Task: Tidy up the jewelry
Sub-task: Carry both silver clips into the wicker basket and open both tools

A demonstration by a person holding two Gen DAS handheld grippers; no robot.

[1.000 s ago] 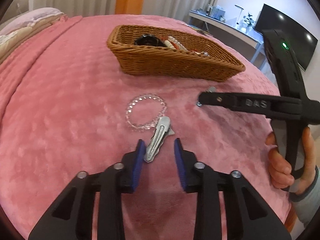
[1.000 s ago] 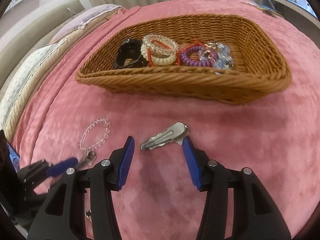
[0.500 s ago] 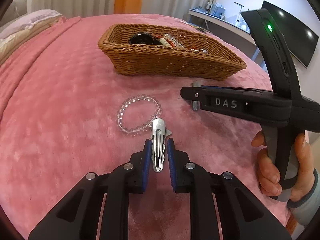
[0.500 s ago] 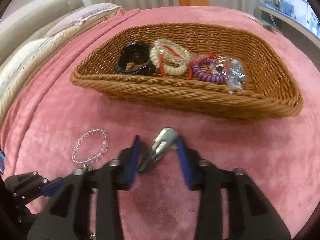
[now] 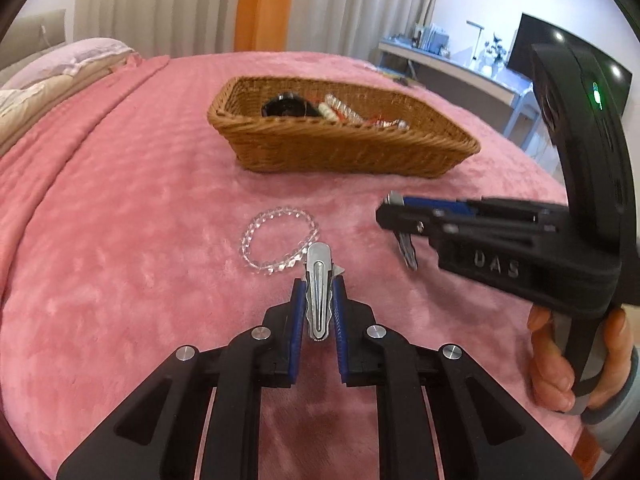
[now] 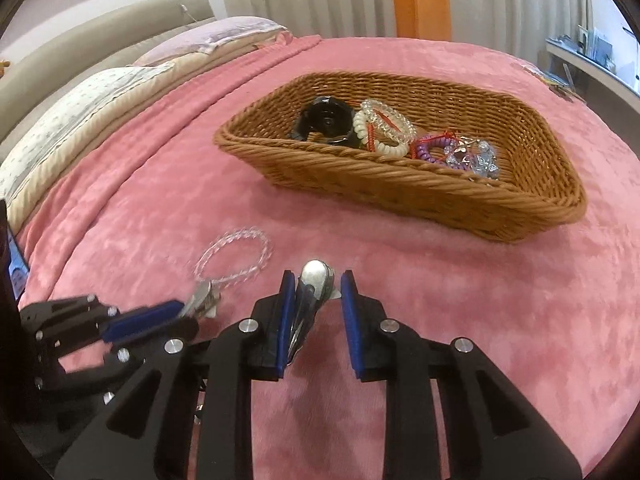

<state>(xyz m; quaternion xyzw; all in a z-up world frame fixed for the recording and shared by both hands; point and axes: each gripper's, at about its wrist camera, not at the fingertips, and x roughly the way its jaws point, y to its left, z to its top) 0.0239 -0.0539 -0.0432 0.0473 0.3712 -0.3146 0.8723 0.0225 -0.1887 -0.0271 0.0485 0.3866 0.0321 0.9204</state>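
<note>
My left gripper [image 5: 318, 292] is shut on a silver hair clip [image 5: 318, 284] and holds it just above the pink blanket. A clear bead bracelet [image 5: 278, 242] lies on the blanket right ahead of it. My right gripper [image 6: 314, 292] is shut on a second silver hair clip [image 6: 314, 284], which hangs tilted from its fingers; it also shows in the left wrist view [image 5: 406, 250]. The wicker basket [image 6: 420, 188] stands farther back, holding a black clip, coil hair ties and bead bracelets.
The pink blanket [image 5: 120, 240] covers the bed. Pillows [image 6: 80, 120] lie at the far left. A desk and a TV [image 5: 520, 48] stand beyond the bed's right edge. My two grippers are close side by side.
Both grippers closed on their hair clips and lifted them off the blanket. The right gripper's clip now hangs tilted. The bracelet has not moved.
</note>
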